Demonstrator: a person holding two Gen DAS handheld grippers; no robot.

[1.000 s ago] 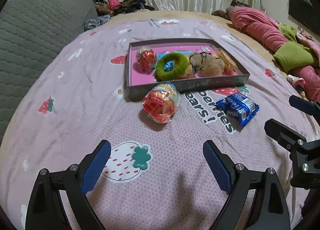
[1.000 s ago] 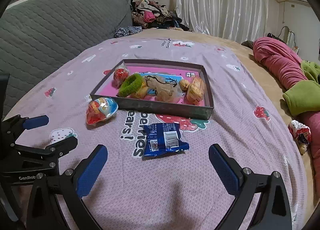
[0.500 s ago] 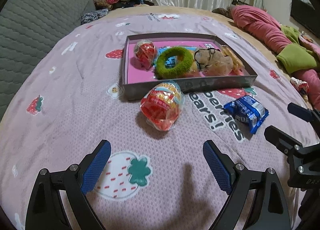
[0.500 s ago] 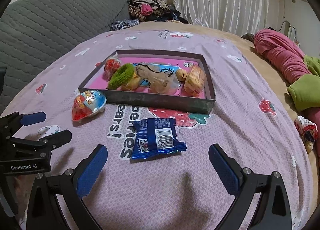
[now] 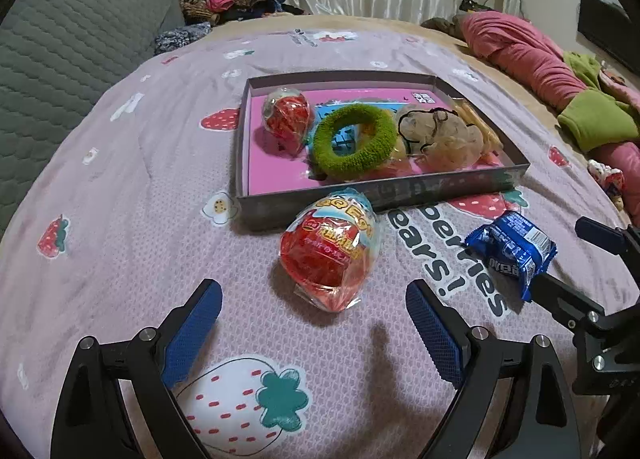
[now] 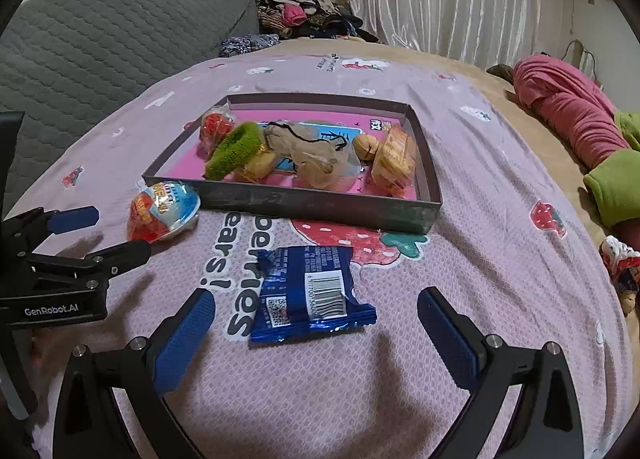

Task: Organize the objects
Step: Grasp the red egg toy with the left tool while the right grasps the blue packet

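Left wrist view: closer in than a second ago, left gripper [image 5: 312,323] fingers spread wide, empty, now lined up just near of the red toy egg [image 5: 330,249], which lies on the bedspread [image 5: 120,179] touching the box [image 5: 360,203] near wall. Right wrist view: right gripper [image 6: 316,333] also advanced, wide and empty, bracketing the near end of the blue snack packet [image 6: 308,295]. Both items outside the box. Likely next: close on each, lift over the wall. Foil packet probably slippery.
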